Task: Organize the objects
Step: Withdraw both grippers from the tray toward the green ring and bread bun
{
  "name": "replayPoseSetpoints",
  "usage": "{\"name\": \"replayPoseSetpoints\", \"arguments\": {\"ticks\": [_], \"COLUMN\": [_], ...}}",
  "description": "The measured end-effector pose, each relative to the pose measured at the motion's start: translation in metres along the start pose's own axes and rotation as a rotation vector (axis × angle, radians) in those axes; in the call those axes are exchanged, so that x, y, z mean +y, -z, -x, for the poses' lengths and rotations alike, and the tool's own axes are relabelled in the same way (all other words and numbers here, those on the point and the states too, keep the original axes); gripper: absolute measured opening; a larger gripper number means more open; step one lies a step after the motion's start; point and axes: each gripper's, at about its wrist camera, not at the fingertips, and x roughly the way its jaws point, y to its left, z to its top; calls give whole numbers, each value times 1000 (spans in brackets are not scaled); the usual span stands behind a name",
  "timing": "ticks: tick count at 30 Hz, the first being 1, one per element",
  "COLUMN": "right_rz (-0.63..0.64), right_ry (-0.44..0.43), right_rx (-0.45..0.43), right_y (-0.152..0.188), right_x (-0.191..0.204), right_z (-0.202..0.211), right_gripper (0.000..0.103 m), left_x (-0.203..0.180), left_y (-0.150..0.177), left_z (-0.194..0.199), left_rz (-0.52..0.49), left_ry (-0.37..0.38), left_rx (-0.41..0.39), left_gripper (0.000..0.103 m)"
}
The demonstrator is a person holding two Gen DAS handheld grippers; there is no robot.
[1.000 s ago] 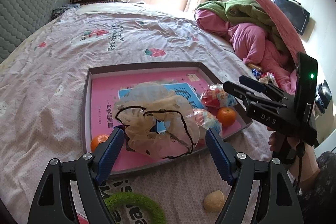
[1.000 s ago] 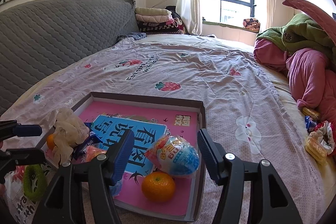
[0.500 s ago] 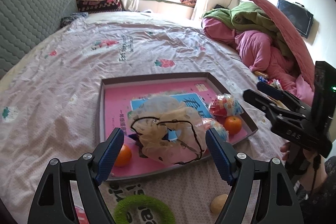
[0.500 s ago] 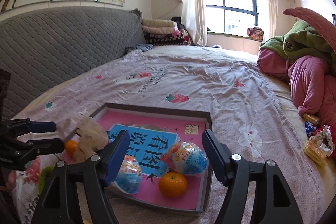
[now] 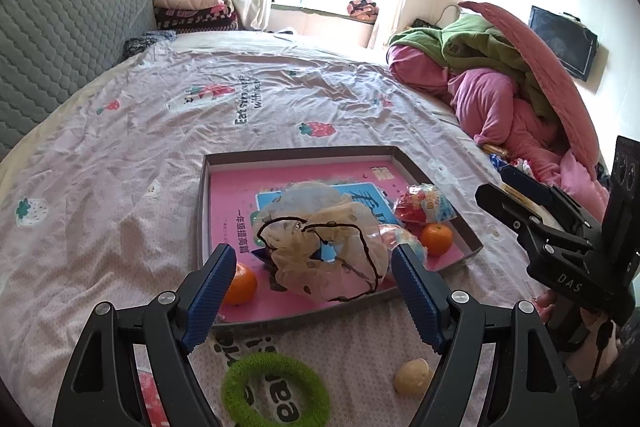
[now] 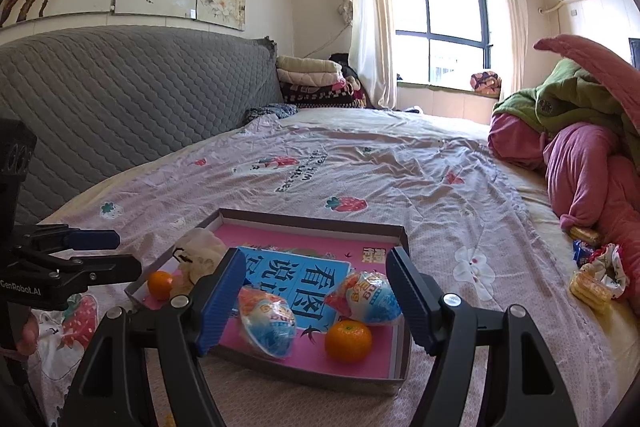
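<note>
A shallow pink-floored box (image 5: pixel 304 153) (image 6: pixel 404 239) lies on the bed. In it are a beige sheer scrunchie with a black cord (image 5: pixel 324 239) (image 6: pixel 200 255), two oranges (image 5: pixel 240 283) (image 5: pixel 437 239) (image 6: pixel 347 341) (image 6: pixel 160 284) and two egg-shaped snack packs (image 5: pixel 424 205) (image 6: pixel 267 319) (image 6: pixel 368 297). A green fuzzy ring (image 5: pixel 276 391) and a small beige ball (image 5: pixel 412 378) lie on the sheet in front of the box. My left gripper (image 5: pixel 310 279) is open and empty, above the box's near edge. My right gripper (image 6: pixel 316 295) is open and empty, at the box's right side.
A pile of pink and green bedding (image 5: pixel 512 75) (image 6: pixel 580 131) fills the right side of the bed. Snack wrappers (image 6: pixel 592 275) lie beside it. A grey quilted headboard (image 6: pixel 120 99) and folded blankets (image 5: pixel 192 7) stand at the far left.
Both grippers have drawn back and risen from the box, which now looks smaller and farther. The left gripper has left the scrunchie lying in the box. Both stay open.
</note>
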Motion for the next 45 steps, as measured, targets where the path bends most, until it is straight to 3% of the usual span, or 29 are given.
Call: {"name": "replayPoseSetpoints", "arguments": {"ticks": [17, 34, 45], "right_rz": [10, 50, 64], "right_ry": [-42, -50, -57], "right_rx": [-5, 53, 90], "right_y": [25, 60, 68], "right_x": [27, 53, 60], "right_z": [34, 46, 45], "right_gripper": [73, 73, 73], "left_x": [9, 23, 10], "left_y": [35, 76, 96], "left_z": [26, 28, 24], "left_rz": [47, 61, 20], "left_ry": [-30, -89, -89], "left_rx": [-13, 63, 119], "left_gripper": [81, 81, 81]}}
